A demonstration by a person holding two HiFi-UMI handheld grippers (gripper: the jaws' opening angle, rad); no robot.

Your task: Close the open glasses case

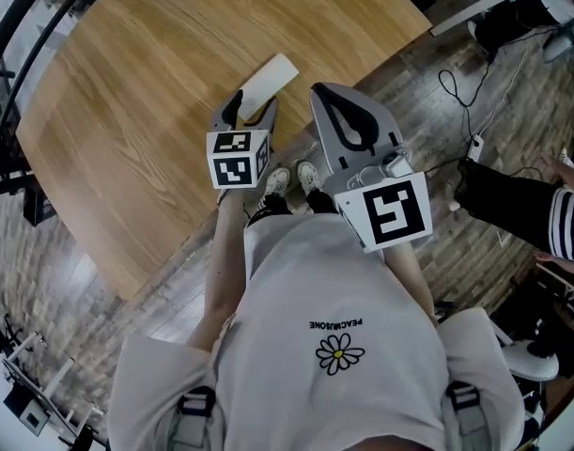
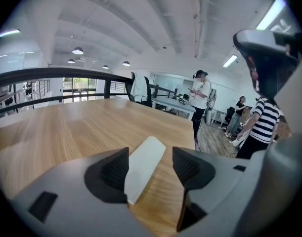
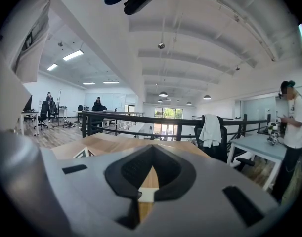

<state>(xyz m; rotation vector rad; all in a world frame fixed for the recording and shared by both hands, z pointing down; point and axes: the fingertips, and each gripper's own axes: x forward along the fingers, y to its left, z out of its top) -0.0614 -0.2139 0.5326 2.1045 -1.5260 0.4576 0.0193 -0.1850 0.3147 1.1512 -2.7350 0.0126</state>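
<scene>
A white, flat oblong glasses case (image 1: 268, 81) lies on the wooden table (image 1: 136, 111) near its right-hand edge. My left gripper (image 1: 252, 111) hovers just short of the case's near end, open. In the left gripper view the case (image 2: 145, 166) shows in the gap between the two dark pads (image 2: 116, 169), and nothing touches it. My right gripper (image 1: 318, 92) is beside the case, to its right, over the table edge, with its jaws shut on nothing. In the right gripper view (image 3: 151, 149) a small white patch (image 3: 148, 195) shows through the slit below the meeting tips.
The table's right edge (image 1: 362, 64) runs diagonally by the right gripper, with wood floor and cables (image 1: 456, 101) beyond. A person in a striped sleeve (image 1: 564, 219) stands at the right. A railing (image 2: 52, 75), office chairs and other people are in the background.
</scene>
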